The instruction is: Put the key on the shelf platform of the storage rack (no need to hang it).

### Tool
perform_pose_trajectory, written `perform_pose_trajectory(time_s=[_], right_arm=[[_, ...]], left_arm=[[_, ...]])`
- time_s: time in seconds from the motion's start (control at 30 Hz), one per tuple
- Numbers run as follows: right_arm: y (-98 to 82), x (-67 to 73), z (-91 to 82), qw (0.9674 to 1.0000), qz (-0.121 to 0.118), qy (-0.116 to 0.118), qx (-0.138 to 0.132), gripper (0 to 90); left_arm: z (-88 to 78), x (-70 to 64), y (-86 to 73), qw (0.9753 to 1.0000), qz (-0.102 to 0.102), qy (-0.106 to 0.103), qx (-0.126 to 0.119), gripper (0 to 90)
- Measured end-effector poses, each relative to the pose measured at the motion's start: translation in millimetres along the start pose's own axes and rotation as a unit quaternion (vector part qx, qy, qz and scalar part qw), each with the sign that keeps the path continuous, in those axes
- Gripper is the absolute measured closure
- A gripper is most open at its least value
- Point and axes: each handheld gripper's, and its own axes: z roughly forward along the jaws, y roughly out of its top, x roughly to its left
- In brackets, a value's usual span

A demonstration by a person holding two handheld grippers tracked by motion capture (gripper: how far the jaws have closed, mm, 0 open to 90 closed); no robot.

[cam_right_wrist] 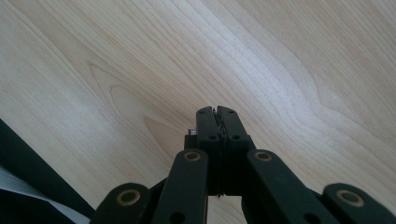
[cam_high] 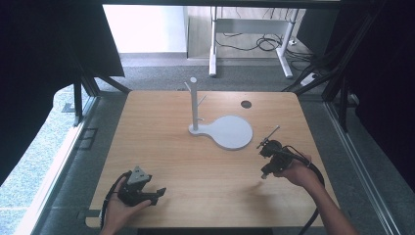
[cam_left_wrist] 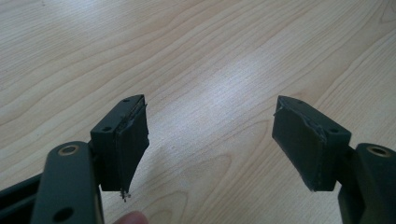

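Table (cam_high: 205, 166): stand (cam_high: 220, 128) at centre-rear, its post (cam_high: 194, 104) on the left end of the base, the round plate (cam_high: 231, 132) extending right. Hole (cam_high: 246, 104) in the tabletop behind the plate, to the right. Left gripper (cam_high: 155, 195) at front left. Right gripper (cam_high: 265, 172) right of centre, before the plate. Desk frame (cam_high: 249, 34) on the floor beyond the table.

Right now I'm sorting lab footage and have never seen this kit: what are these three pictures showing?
A person at a wooden table holds a two-jaw hand gripper in each hand. The high view looks down from above. The left gripper lies near the table's front edge; its own camera shows the jaws wide apart over bare wood, holding nothing. The right gripper points down at the table; its camera shows the jaws pressed together, empty. The one thing set on the table is a white stand: a round flat base with an upright post bearing short pegs.
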Motion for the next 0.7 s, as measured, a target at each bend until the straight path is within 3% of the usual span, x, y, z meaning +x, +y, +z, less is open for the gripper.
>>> perform_pose_trajectory(time_s=[0.7], right_arm=[[21.4,1.7,-10.9,0.9995,-0.012,-0.012,-0.025,89.8]], left_arm=[[1.1,0.7,-0.6,1.0000,0.000,-0.001,0.003,27.1]])
